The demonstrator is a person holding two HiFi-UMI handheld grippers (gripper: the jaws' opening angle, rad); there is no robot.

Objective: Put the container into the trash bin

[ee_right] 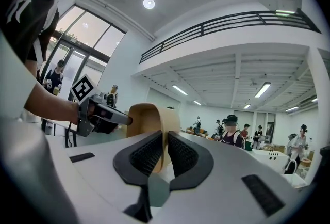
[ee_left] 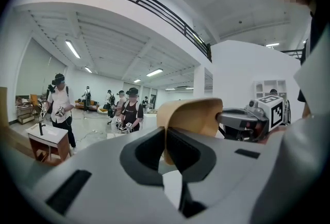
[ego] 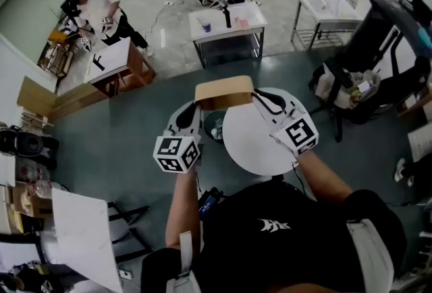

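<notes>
A tan, curved-walled paper container [ego: 224, 91] hung in the air between 2 grippers, over the far edge of a round white table [ego: 260, 150]. The left gripper [ego: 197, 108] was pinched nearly closed on 1 side wall and the right gripper [ego: 255, 97] on the opposite wall. A dark trash bin [ego: 214, 124] stood just below, beside the table

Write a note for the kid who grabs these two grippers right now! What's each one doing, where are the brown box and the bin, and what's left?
Left gripper: shut on one wall of the brown container.
Right gripper: shut on the opposite wall.
Container: held in the air between both grippers, off the round white table.
Bin: the dark opening beside the table looks like the trash bin.
Done: container lifted.
Left: bring it over the bin and open both grippers.
</notes>
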